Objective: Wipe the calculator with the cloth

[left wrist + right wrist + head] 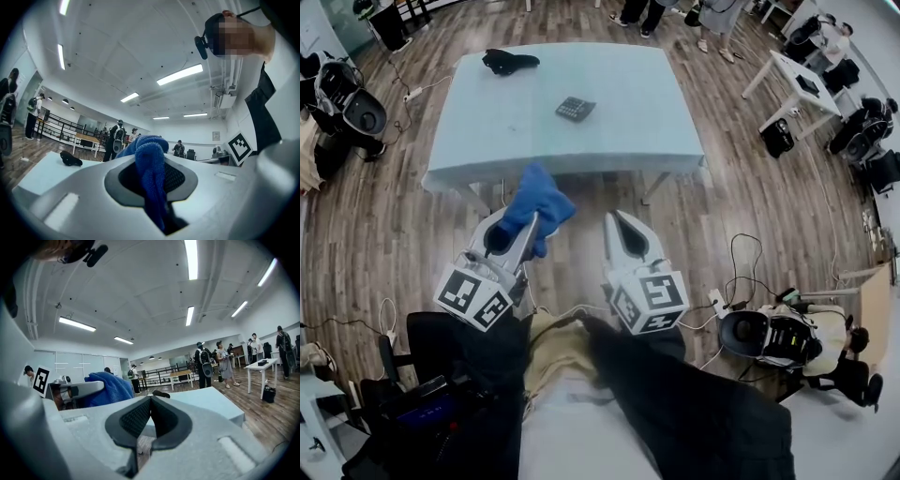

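With left gripper (516, 232), pinching soft, limp blue cloth (540, 197), bunched and flopping just beyond the jaws; holding right gripper (619, 230) alongside, closed on nothing. Seeing calculator (575, 109) lying well ahead on table (656, 131); judging it light, rigid, probably prone to sliding, worth bracing at an edge.

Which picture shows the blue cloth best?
The left gripper view: the blue cloth fills the middle, pinched by the left gripper. Head view shows it bunched from above; right gripper view, a side glimpse.
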`<state>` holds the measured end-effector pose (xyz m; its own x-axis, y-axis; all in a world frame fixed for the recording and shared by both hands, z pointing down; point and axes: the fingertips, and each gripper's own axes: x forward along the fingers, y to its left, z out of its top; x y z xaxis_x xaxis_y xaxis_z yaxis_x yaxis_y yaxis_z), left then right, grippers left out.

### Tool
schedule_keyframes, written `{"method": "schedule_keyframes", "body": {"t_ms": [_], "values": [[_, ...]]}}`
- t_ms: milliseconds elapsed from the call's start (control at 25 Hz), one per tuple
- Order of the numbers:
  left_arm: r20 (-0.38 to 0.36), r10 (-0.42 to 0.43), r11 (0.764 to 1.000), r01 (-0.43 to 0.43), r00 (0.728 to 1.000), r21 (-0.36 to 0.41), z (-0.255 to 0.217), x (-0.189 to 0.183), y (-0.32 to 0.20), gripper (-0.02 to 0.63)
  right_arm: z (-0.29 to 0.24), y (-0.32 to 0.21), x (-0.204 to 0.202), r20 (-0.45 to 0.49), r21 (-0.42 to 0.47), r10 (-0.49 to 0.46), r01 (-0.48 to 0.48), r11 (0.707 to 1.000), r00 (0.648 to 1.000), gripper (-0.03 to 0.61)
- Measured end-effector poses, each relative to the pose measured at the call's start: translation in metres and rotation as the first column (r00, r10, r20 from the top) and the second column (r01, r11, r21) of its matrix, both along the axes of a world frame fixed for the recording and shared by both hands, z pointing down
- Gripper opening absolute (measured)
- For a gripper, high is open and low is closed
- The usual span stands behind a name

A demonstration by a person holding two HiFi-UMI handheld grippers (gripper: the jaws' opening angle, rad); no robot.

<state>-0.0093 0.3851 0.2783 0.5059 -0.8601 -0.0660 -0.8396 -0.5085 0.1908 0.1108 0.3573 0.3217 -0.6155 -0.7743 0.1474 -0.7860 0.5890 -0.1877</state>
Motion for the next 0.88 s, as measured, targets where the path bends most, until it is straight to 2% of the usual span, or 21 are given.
{"method": "schedule_keyframes", "body": {"t_ms": [320,640,880], "values": [[-0.001,-0.039,0.999,0.039,0.999,-0.019,0.010,0.003,-0.006,0.061,0.013,0.003,0.019,0.002,-0.008,-0.018,0.018,1.000,1.000,-0.005],[-0.001,-0.028,1.000,0.028,1.000,-0.015,0.014,0.013,-0.022,0.061,0.022,-0.003,0.025,-0.009,-0.003,-0.036,0.036,0.999,0.999,-0.003],[-0.008,0.005,1.000,-0.005,1.000,-0.016,0.017,0.016,-0.058,0.061,0.030,-0.030,0.029,-0.016,-0.018,-0.001,0.000,1.000,1.000,-0.003]]}}
